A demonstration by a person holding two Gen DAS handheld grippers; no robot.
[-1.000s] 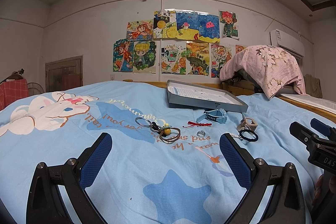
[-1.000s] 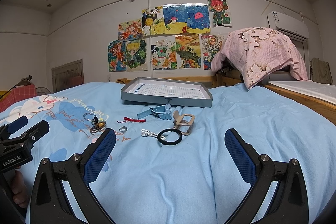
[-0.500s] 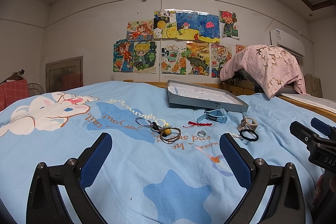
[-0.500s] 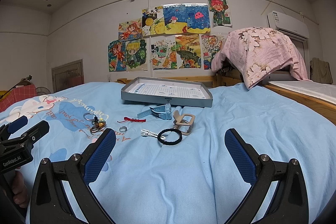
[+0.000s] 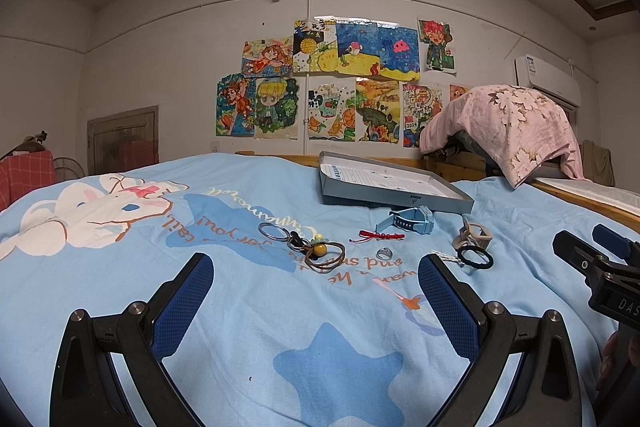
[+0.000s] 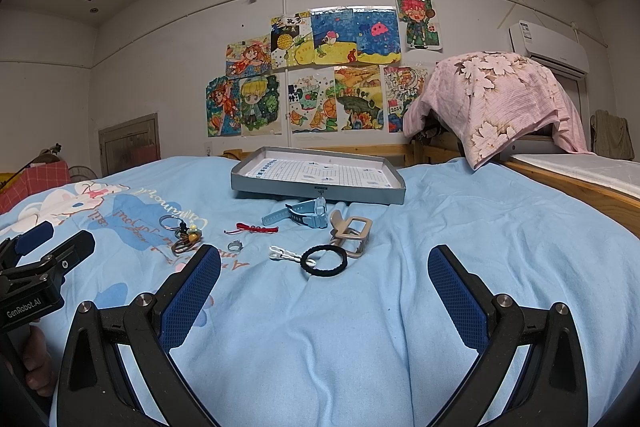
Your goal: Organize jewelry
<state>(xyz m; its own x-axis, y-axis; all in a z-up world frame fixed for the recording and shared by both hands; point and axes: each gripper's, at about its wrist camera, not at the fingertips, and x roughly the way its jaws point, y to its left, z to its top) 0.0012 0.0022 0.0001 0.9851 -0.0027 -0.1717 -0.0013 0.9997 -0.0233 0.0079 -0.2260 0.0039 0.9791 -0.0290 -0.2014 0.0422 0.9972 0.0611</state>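
Several pieces lie on the blue bedspread in front of a shallow grey tray (image 5: 400,201) (image 6: 316,191): a blue watch (image 5: 410,219) (image 6: 308,215), a red string bracelet (image 5: 378,236) (image 6: 254,228), a silver ring (image 5: 385,252) (image 6: 235,247), a key ring with a yellow bead and brown cord (image 5: 316,249) (image 6: 186,237), a black hair tie (image 5: 475,259) (image 6: 323,260), a beige watch (image 5: 474,235) (image 6: 354,231) and a small white clip (image 6: 282,254). My left gripper (image 5: 316,301) is open and empty, short of the pieces. My right gripper (image 6: 324,301) is open and empty, just short of the hair tie.
A pink flowered cloth (image 5: 504,127) (image 6: 496,99) covers something at the back right beside a wooden bed frame (image 6: 580,187). Drawings hang on the far wall (image 5: 332,83). The right gripper's body (image 5: 600,279) shows at the right edge of the left view; the left one (image 6: 36,275) at the left edge of the right view.
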